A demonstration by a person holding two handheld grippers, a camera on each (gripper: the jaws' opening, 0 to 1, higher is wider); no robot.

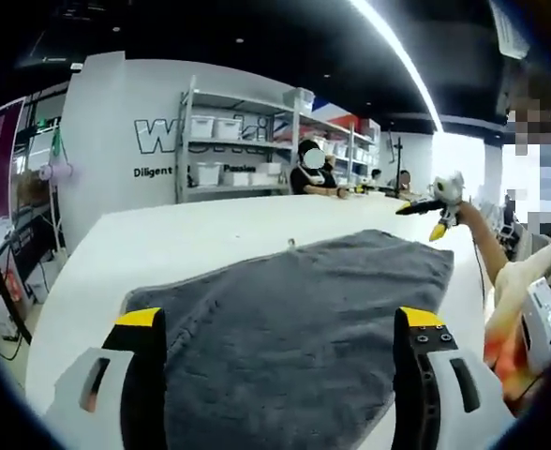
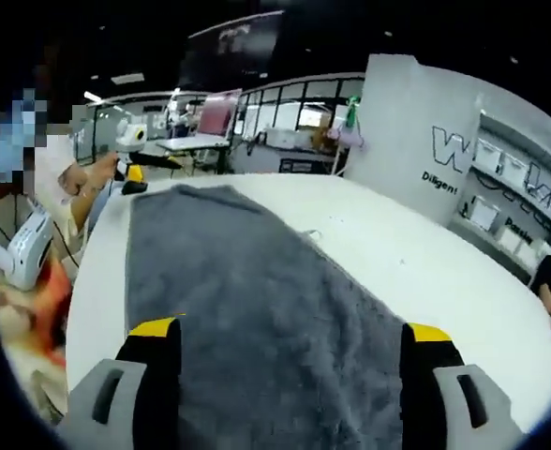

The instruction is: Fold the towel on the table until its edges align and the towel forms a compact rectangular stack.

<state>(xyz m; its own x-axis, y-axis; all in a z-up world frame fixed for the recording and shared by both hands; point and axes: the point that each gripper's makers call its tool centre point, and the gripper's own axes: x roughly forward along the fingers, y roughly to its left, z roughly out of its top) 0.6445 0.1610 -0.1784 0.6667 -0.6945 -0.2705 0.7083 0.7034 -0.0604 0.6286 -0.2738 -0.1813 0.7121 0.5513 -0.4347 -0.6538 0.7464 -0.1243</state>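
Note:
A dark grey towel (image 1: pixel 294 309) lies spread flat on the white table (image 1: pixel 163 239). My left gripper (image 1: pixel 280 323) hovers over one end of it, its yellow-tipped jaws wide apart with nothing between them. From the opposite end, the towel (image 2: pixel 247 291) runs away lengthwise under my right gripper (image 2: pixel 290 330), which is also open and empty. The right gripper (image 1: pixel 439 208) appears small in the left gripper view beyond the towel's far corner, held in a hand. The left gripper (image 2: pixel 130 173) appears likewise in the right gripper view at the far left corner.
A person's arm and body (image 1: pixel 528 281) stand at the table's right side, seen again as a person (image 2: pixel 41 234) in the right gripper view. Shelves with white bins (image 1: pixel 247 141) and a white wall stand behind. Bare tabletop (image 2: pixel 425 272) lies beside the towel.

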